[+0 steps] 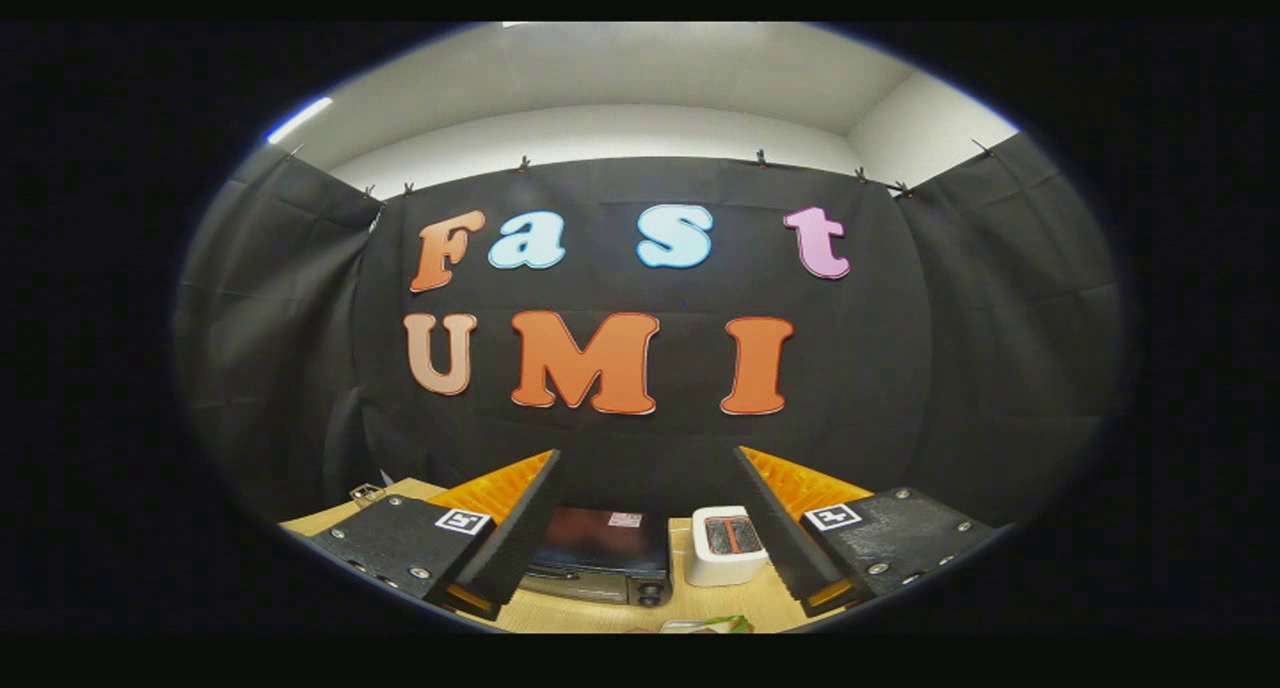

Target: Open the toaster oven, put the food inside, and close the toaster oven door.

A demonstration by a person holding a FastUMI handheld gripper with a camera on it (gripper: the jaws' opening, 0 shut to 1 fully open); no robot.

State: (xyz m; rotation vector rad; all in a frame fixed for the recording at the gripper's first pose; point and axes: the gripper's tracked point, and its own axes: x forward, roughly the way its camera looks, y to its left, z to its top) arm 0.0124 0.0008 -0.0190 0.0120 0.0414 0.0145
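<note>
While the fingers (648, 528) stand wide apart, the closed toaster oven (600, 558) sits between them.

One toaster oven (600, 558) sits on the wooden table (590, 613), and one white pop-up toaster (727, 546) stands just to its right. One gripper (648, 528) shows two fingers (spread wide apart). One small greenish item (725, 624) lies nearest, too cut off to name.

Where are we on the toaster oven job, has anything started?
Nothing looks done: the toaster oven sits shut on the table, beyond the fingers. In hand: nothing; the gripper is open, raised and empty. Left: open the door, load the food, close up.
</note>
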